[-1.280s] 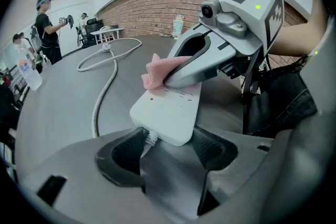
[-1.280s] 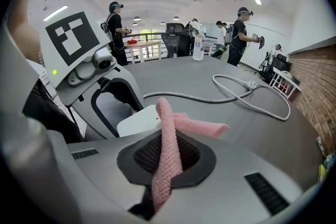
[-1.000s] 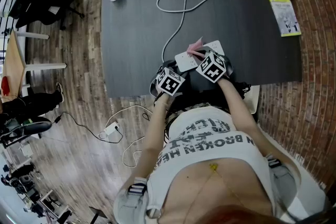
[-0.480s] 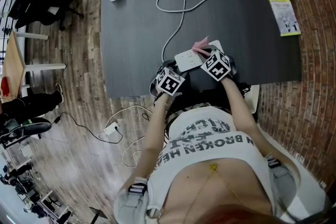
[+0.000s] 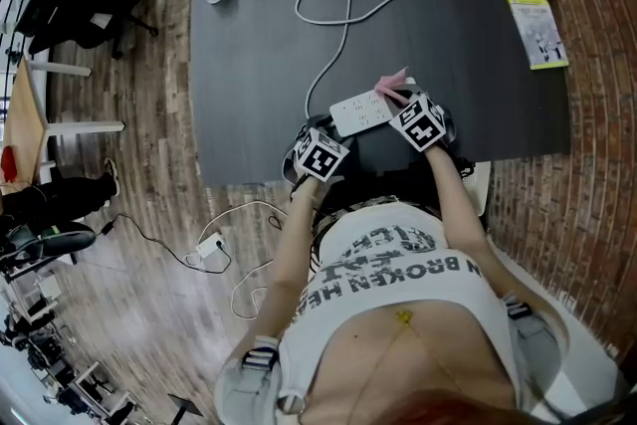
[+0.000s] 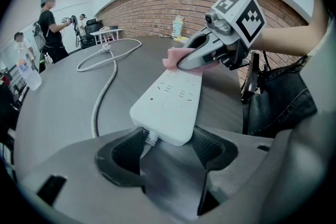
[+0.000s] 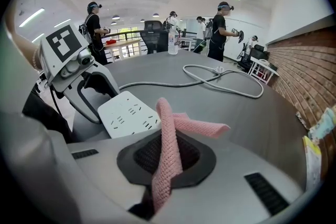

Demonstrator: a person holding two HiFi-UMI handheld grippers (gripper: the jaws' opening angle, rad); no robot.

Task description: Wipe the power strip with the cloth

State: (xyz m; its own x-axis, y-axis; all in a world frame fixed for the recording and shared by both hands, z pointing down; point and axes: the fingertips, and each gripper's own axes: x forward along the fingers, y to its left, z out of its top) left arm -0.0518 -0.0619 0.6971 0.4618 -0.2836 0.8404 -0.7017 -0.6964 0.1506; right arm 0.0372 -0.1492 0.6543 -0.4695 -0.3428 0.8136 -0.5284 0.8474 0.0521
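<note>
Right gripper (image 7: 167,150) slid right, gripping cloth (image 7: 201,126) | power strip (image 6: 170,102) in left gripper (image 6: 168,147)

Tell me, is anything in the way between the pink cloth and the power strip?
No, nothing visible is in the way. The right gripper pinches the pink cloth, and the cloth is right at the far end of the white power strip. The left gripper clamps the strip's cord end.
</note>
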